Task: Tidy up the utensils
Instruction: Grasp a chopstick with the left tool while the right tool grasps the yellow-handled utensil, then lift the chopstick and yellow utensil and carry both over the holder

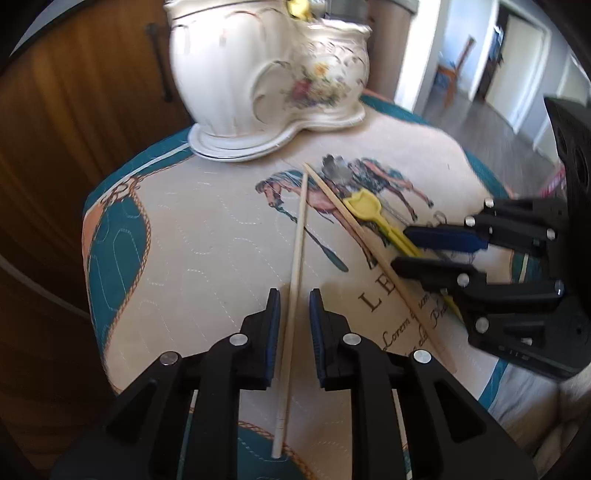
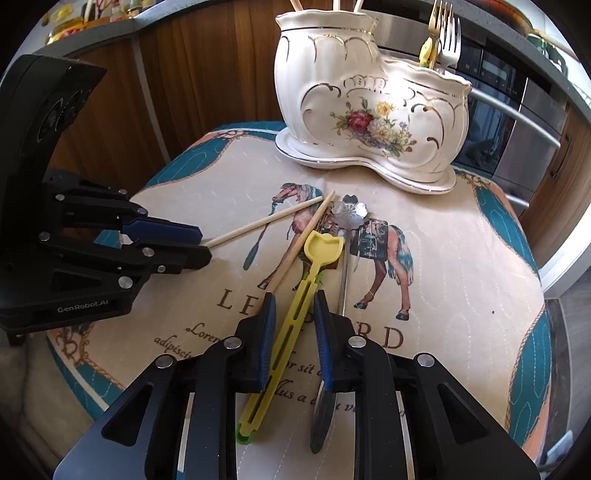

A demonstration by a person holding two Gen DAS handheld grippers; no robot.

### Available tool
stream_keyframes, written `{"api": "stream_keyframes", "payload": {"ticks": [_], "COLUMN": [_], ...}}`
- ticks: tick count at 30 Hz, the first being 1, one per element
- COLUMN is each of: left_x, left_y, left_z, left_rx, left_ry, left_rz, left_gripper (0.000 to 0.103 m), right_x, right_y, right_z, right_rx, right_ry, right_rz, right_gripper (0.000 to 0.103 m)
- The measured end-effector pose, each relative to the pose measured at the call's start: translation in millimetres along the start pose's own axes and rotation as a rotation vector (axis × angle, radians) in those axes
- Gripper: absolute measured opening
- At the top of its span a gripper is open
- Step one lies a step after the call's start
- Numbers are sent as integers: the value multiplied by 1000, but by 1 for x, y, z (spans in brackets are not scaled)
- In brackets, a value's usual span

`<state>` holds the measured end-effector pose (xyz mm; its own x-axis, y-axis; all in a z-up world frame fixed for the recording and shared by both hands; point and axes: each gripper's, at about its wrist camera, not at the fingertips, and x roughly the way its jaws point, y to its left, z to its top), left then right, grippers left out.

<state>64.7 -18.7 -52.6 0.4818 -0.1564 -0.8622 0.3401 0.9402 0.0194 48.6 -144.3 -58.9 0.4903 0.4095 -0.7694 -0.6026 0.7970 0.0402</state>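
Here, I am holding two grippers over a horse-print mat (image 2: 461, 258). My left gripper (image 1: 294, 295) is straddling a pale chopstick (image 1: 295, 266), its jaws narrowly parted with gaps showing on both sides. My right gripper (image 2: 294, 301) is likewise straddling a yellow spoon (image 2: 295, 295) without pinching it. A second chopstick (image 2: 299, 243) and a flower-headed metal spoon (image 2: 349, 212) are lying alongside. Far back, a floral holder (image 2: 369, 110) is keeping forks (image 2: 445, 33).
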Motion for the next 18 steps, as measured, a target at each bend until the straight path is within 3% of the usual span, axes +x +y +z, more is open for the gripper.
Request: {"api": "stream_keyframes", "payload": {"ticks": [4,8,13,18], "left_x": [1,1,-5,-39], "left_y": [3,11,11,22], "left_z": [6,2,-4,-9], "left_rx": [29,-4,-25,-77], "left_ry": [40,-2,-41,-180], "left_rz": [-13,-7,7,-11], "left_gripper": [16,4,4,4], "right_x": [2,-3,-16,-37], "right_y": [-6,-12,-22,-29], "right_z": [0,0,3,6], "right_rx": [29,71,105,135], "right_ry": [-2,-24,-77,-172], "right_rz": [33,70,76,97], "right_gripper": [16,10,10,10]}}
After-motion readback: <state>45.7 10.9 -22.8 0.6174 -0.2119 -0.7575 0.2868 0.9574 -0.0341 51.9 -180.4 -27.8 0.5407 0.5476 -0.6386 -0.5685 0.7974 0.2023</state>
